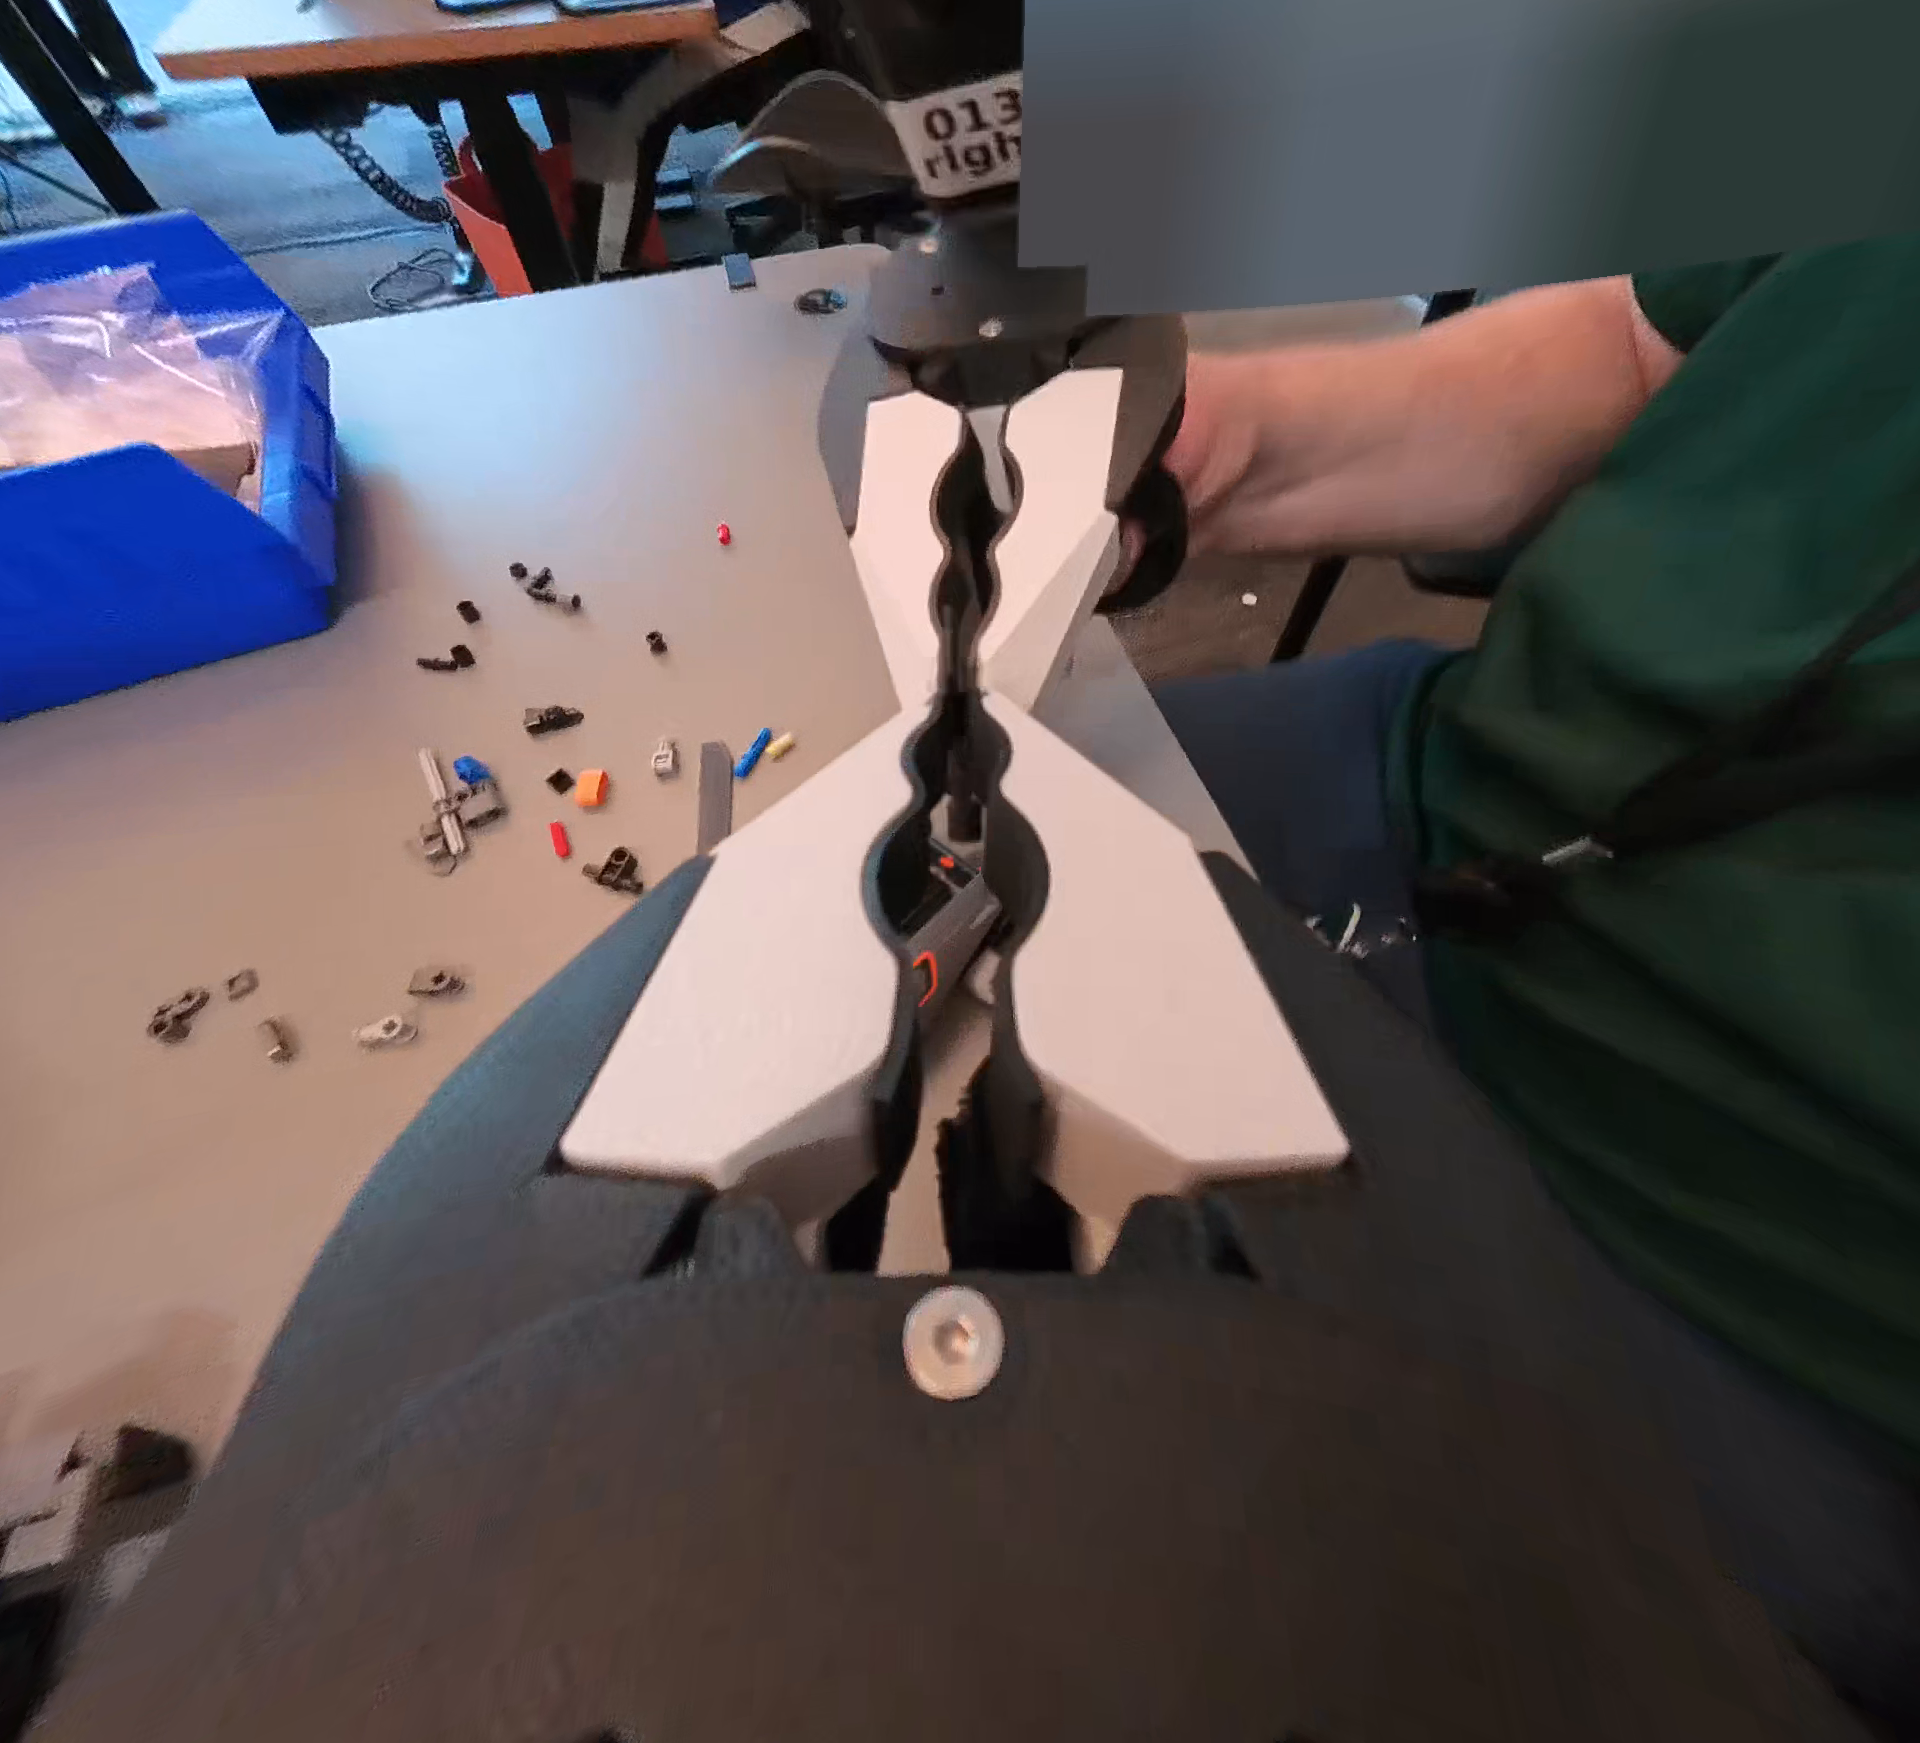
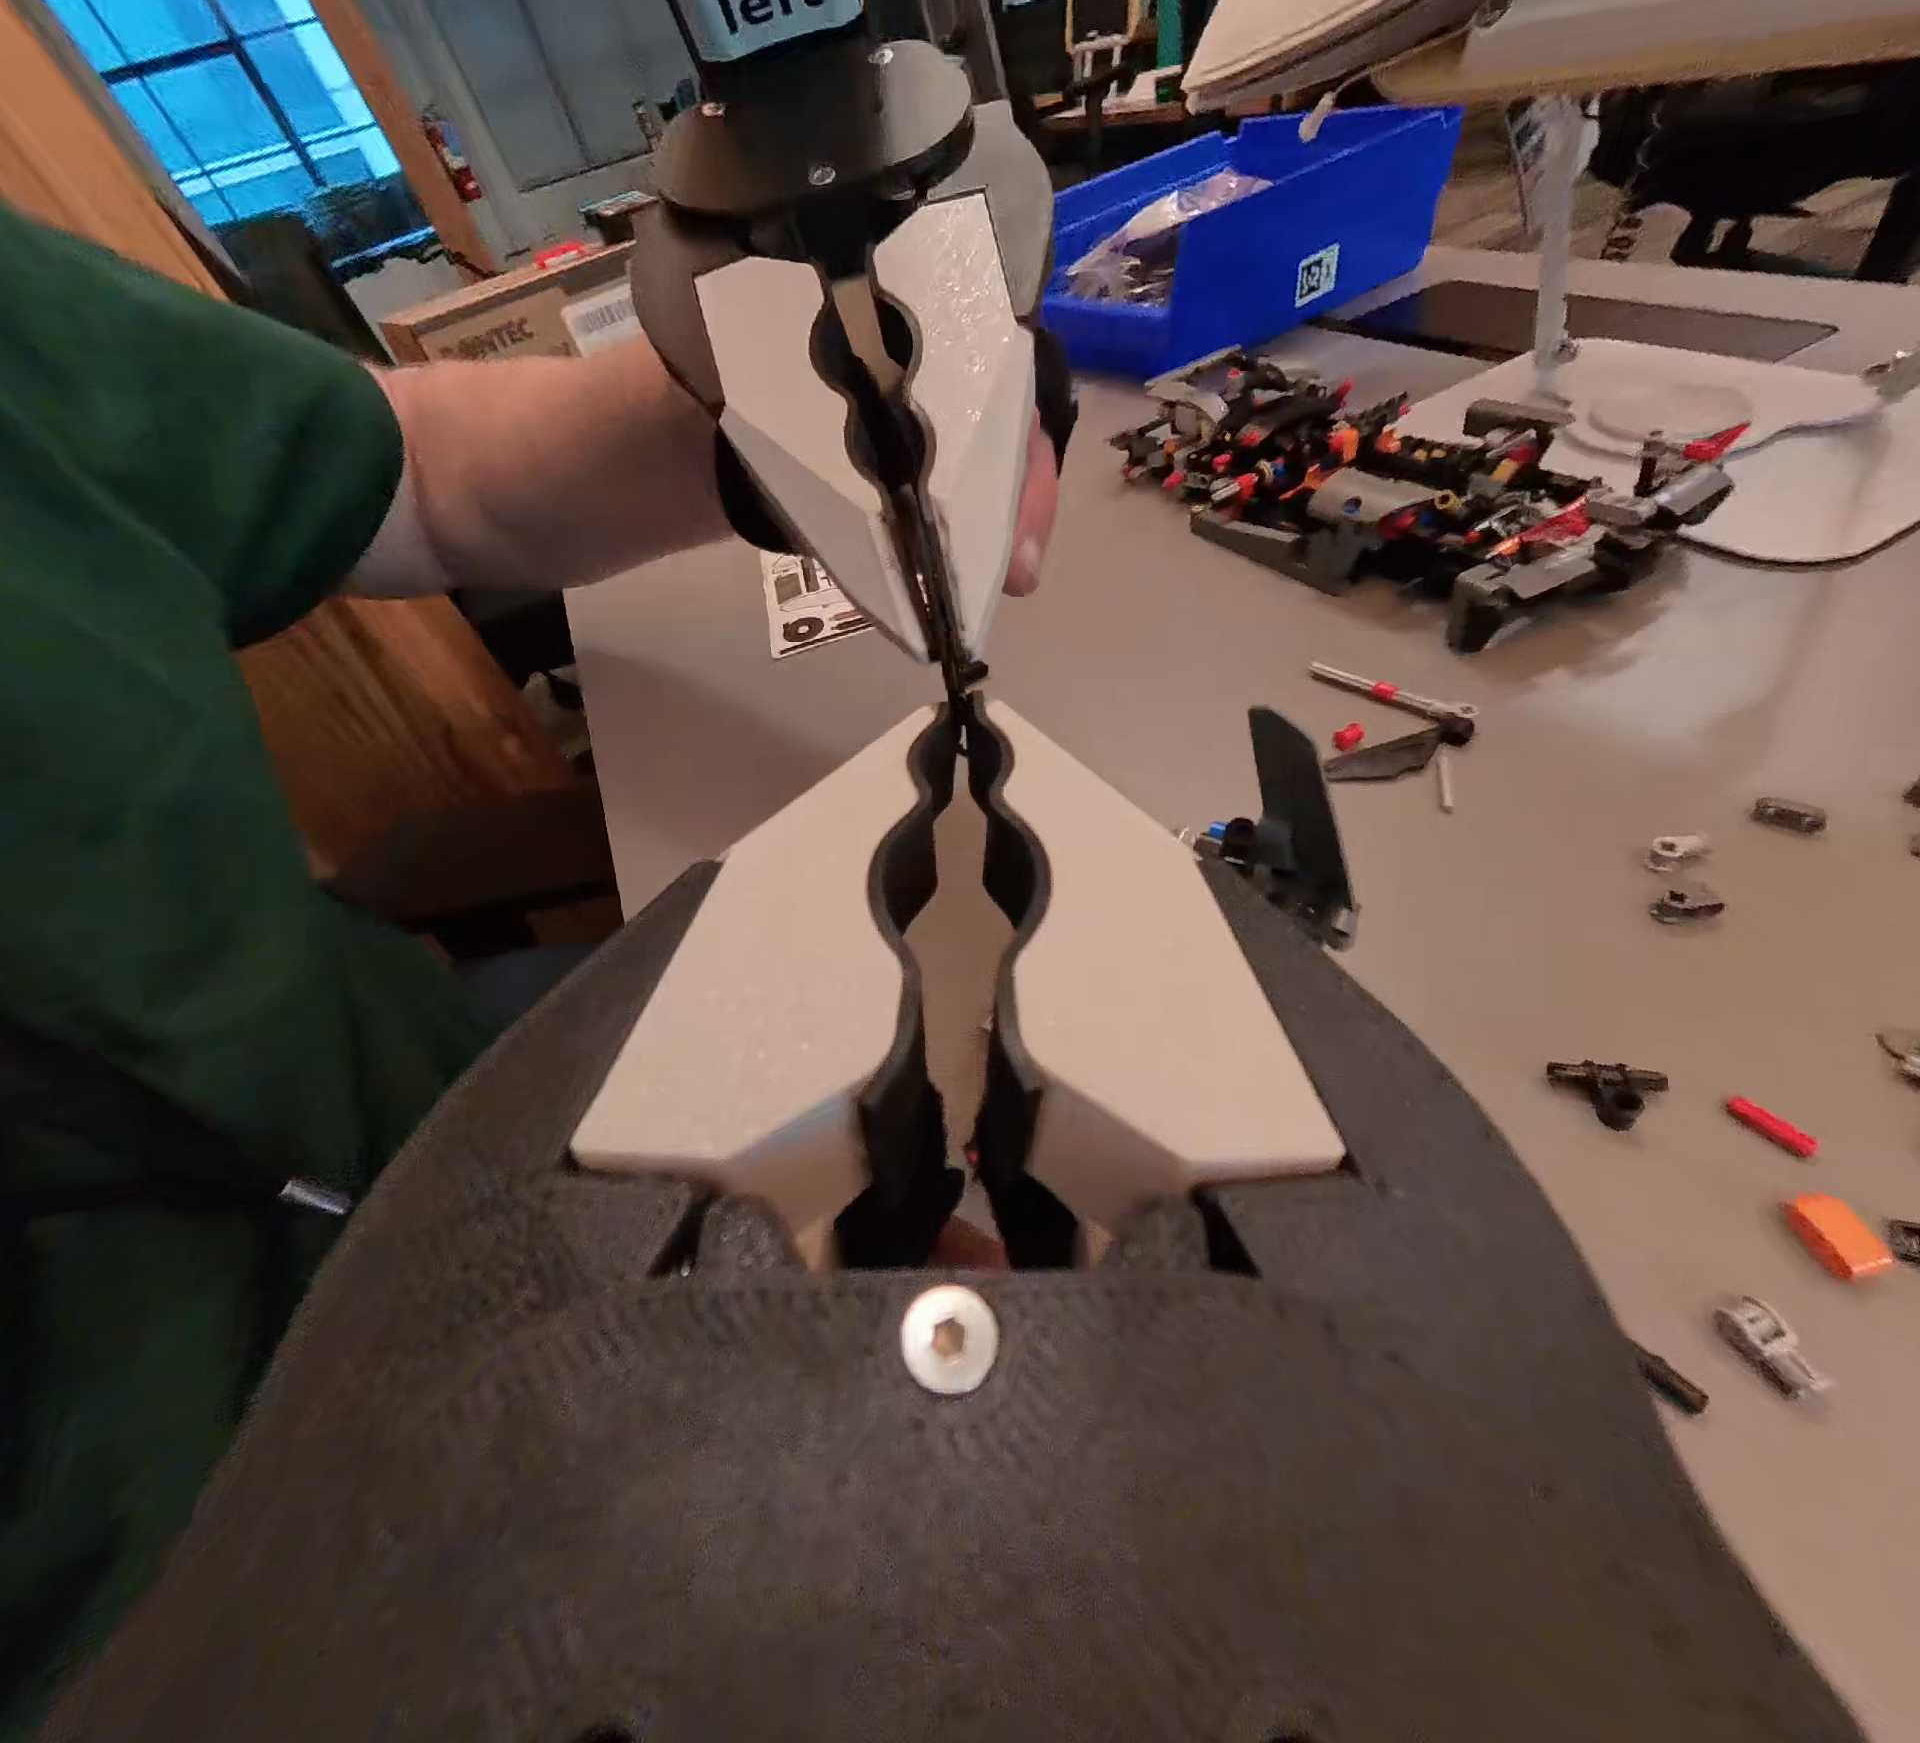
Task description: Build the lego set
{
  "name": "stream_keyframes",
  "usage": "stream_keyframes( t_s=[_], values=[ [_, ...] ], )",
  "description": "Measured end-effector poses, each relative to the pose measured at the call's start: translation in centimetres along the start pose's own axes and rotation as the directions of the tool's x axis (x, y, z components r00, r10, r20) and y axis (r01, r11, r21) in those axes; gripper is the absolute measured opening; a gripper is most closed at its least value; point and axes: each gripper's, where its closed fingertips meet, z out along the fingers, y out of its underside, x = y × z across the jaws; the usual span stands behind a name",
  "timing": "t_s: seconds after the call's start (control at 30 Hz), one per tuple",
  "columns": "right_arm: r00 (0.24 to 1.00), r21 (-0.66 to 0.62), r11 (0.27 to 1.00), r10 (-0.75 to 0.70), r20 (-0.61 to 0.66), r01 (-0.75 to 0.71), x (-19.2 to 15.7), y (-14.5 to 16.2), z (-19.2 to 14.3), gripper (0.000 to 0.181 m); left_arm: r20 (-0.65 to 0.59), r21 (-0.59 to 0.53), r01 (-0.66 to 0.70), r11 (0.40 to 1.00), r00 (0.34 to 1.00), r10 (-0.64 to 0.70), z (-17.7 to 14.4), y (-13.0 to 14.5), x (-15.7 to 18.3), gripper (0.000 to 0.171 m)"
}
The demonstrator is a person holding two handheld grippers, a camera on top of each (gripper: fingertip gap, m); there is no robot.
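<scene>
1. Left gripper point(image 1: 961, 717) nearest in its own view, white fingers pressed in on a grey lego piece point(image 1: 951, 940) with an orange mark, seated deep between them and tilted; thin black rod point(image 1: 964, 794) running forward from it along the gap toward the tips.
2. Right gripper point(image 2: 961, 717) facing it head-on, tip to tip, both held above the near edge of the grey table point(image 1: 571, 446). Fingers drawn almost together with only a narrow wavy slot between; rod end reaching that slot, but cannot tell whether it is actually pinched there.
3. Deciding relation, as a judgement: rod's long axis in line with both pairs of fingers, so any push or pull runs straight along that line; right tips closest to the free end, left holding the body steady. Slight misalignment likely to bend or pop the rod out.
4. Nothing between the two sets of tips except the rod itself.
5. Beside the right gripper, a black panel part point(image 2: 1299, 810) on the table; scattered small parts point(image 1: 488, 800), black, grey, red, blue and orange, well apart from the tips.
6. Farther off, half-built lego car point(image 2: 1403, 488) on the table, well clear of both grippers; blue bin point(image 1: 156, 571) with plastic bags beyond.
</scene>
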Motion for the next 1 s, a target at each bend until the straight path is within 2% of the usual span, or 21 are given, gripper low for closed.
stream_keyframes(
  t_s=[0.1, 0.2, 0.3, 0.37, 0.47, 0.67, 0.7, 0.77, 0.83, 0.93, 1.0],
  values=[
    [0.999, 0.003, 0.999, 0.042, 0.001, -0.042, 0.3, 0.4, -0.3, 0.000, -0.004, -0.021, 0.021, 1.000, 1.000, -0.021, 0.2, 0.4, -0.2, 0.000],
    [0.995, 0.015, 0.998, -0.056, -0.084, 0.057, 0.9, -1.6, -2.0, 0.003, -0.017, -0.109, 0.001, 0.994, 1.000, -0.003, 0.2, 1.2, -0.3, 0.000],
    [0.979, -0.107, 0.978, -0.186, -0.079, 0.177, 0.3, -2.7, -2.0, 0.010, -0.047, -0.208, -0.035, 0.978, 0.999, 0.025, 0.6, 1.7, -0.2, 0.000],
    [0.975, -0.211, 0.955, -0.219, -0.036, 0.206, -0.1, -2.3, -1.5, 0.014, -0.090, -0.256, -0.058, 0.965, 0.995, 0.036, 1.0, 1.8, 0.3, 0.000],
    [0.973, -0.352, 0.911, -0.231, -0.001, 0.216, 0.1, -1.2, -1.1, 0.003, -0.092, -0.344, -0.113, 0.932, 0.992, 0.087, 1.3, 2.5, 0.0, 0.000],
    [0.981, -0.389, 0.904, -0.195, -0.012, 0.175, 0.6, -1.8, -1.3, 0.000, -0.098, -0.350, -0.130, 0.928, 0.990, 0.102, 1.2, 1.9, -0.6, 0.000],
    [0.982, -0.362, 0.919, -0.183, -0.044, 0.155, 1.0, -2.4, -1.3, 0.000, -0.057, -0.340, -0.134, 0.931, 0.991, 0.122, 1.1, 1.5, -1.2, 0.000],
    [0.980, -0.314, 0.941, -0.169, -0.107, 0.128, 1.9, -3.0, -1.7, 0.000, 0.065, -0.328, -0.123, 0.937, 0.986, 0.153, 0.5, 0.9, -2.7, 0.020],
    [0.976, -0.255, 0.961, -0.151, -0.157, 0.107, 2.4, -3.4, -2.0, 0.000, 0.159, -0.291, -0.062, 0.955, 0.981, 0.112, -0.2, 1.2, -3.2, 0.035],
    [0.963, -0.217, 0.973, -0.135, -0.232, 0.084, 3.1, -2.8, -1.7, 0.000, 0.324, -0.186, 0.069, 0.980, 0.946, -0.005, -0.5, 2.8, -3.6, 0.043],
    [0.956, -0.191, 0.980, -0.110, -0.274, 0.058, 3.5, -2.1, -1.3, 0.000, 0.429, -0.119, 0.110, 0.987, 0.902, -0.049, -0.2, 4.2, -3.9, 0.042]
  ],
)
